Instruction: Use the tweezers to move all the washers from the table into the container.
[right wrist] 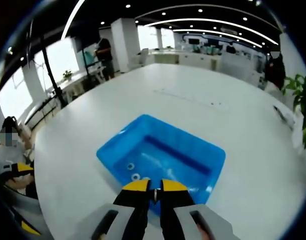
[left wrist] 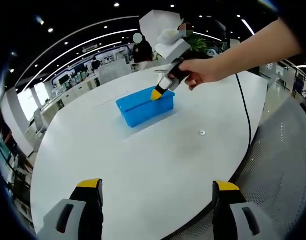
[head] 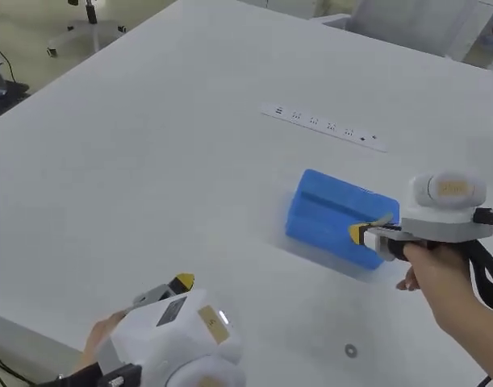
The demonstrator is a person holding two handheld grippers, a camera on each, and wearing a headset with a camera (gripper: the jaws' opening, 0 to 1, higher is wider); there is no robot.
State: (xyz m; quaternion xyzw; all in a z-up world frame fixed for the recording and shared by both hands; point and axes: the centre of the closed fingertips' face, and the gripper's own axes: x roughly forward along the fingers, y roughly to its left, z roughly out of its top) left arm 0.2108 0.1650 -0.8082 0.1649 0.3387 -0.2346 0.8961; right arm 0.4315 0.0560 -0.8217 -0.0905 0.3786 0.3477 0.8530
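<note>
The right gripper (right wrist: 155, 189) is hovering over the near wall of the blue rectangular plastic container (right wrist: 188, 165). Its yellow-tipped jaws are pointing down into the basin and pinching almost together on a small silvery piece (right wrist: 155, 193). That piece is too small to read with certainty: it is probably a washer, though it could be a tweezer tip. Two small metal ring washers (right wrist: 130, 165) are lying on the container floor just ahead of the jaws, so whatever is being held is sitting directly above the drop zone.

The left gripper (left wrist: 157, 187) is waiting low at the near left of the white table (head: 149, 161). Its jaws are standing wide apart with nothing between them, and it is well apart from the container.

One loose flat metal washer (head: 350, 350) is resting on the table on the person's side of the container, just behind and below the right hand. The next pickup is going to turn on that position. The washer is lying back toward the person from the right gripper's tips, far nearer to the right hand than to the left. Reaching it will likely mean drawing the right gripper back and tipping it down.
</note>
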